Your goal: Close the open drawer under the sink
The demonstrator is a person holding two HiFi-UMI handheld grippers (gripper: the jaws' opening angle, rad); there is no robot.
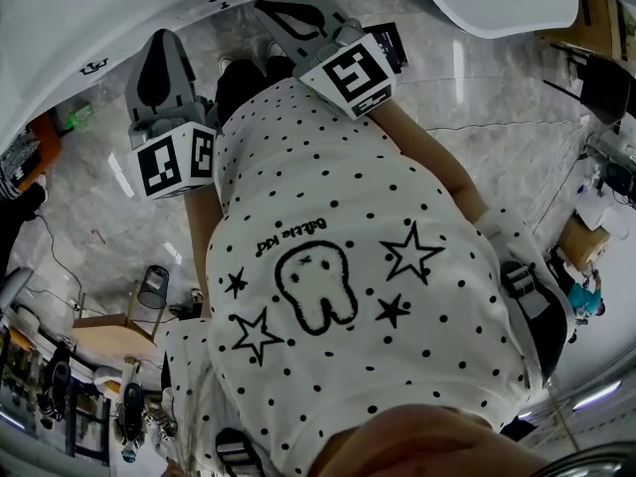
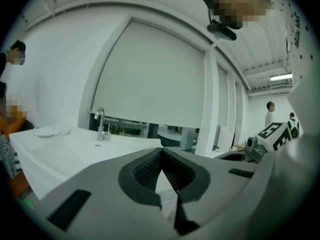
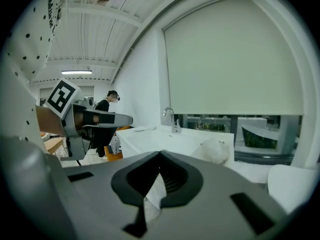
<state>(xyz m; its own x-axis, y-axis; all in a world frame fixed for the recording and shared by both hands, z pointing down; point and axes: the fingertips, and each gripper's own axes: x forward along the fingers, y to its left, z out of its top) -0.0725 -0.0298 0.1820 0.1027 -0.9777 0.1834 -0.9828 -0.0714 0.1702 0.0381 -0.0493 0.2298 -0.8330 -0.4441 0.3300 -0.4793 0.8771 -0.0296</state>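
Head view alone: tooth print [image 1: 316, 288]

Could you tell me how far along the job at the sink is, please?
Done: nothing visible; no drawer is in view. In hand: left gripper and right gripper, both shut and empty, face the sink counter. Remaining: reaching the drawer and pushing it shut.

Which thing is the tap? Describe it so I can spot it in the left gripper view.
Below the big pale blind runs the white counter. The tap stands at its back edge: the only upright shiny metal piece, with a hooked spout.
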